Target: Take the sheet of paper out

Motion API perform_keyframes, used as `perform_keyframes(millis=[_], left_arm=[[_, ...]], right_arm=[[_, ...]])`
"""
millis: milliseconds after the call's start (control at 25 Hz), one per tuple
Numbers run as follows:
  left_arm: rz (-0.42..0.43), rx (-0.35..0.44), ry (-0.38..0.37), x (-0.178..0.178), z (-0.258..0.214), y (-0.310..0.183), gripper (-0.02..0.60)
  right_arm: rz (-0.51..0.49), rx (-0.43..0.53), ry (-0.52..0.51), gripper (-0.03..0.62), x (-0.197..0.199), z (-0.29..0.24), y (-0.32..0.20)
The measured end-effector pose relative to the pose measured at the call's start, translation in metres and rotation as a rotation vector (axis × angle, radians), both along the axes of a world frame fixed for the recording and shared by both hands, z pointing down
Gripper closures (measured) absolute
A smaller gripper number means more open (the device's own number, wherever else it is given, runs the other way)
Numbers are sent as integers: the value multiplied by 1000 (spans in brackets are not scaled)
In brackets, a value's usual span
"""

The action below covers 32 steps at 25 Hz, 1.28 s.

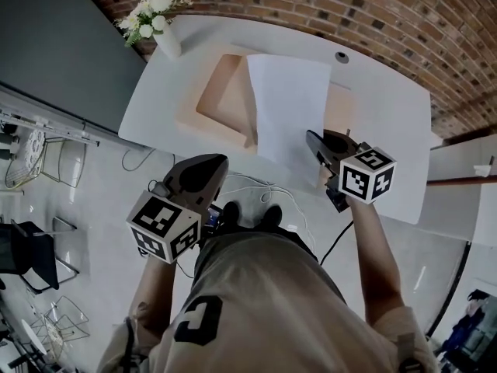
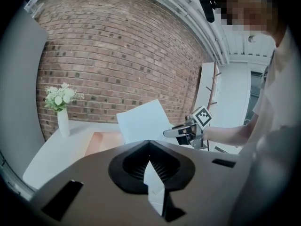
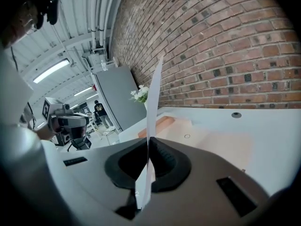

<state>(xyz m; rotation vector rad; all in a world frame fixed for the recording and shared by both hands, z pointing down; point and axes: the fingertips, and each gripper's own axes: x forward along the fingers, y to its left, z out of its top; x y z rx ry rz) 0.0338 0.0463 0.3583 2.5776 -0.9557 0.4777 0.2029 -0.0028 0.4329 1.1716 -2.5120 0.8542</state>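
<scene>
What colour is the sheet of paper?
The sheet of paper is plain white, clearest in the head view.

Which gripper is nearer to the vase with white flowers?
Left. The left gripper hangs before the near edge of the table, on the side of the vase; the right gripper is farther right, holding the sheet of paper.
</scene>
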Motion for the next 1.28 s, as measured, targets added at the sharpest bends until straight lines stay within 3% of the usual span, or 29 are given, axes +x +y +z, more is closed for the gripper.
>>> perform_keyframes(millis=[400, 920, 1280], left_arm=[[68, -21, 70, -32, 4, -16, 568], [135, -40, 90, -70, 10, -29, 568], [197, -43, 90, -64, 12, -34, 568]], right_arm=[[110, 32, 79, 569, -17, -18, 7], [190, 68, 94, 569, -54, -33, 9], [226, 94, 92, 569, -56, -44, 12]])
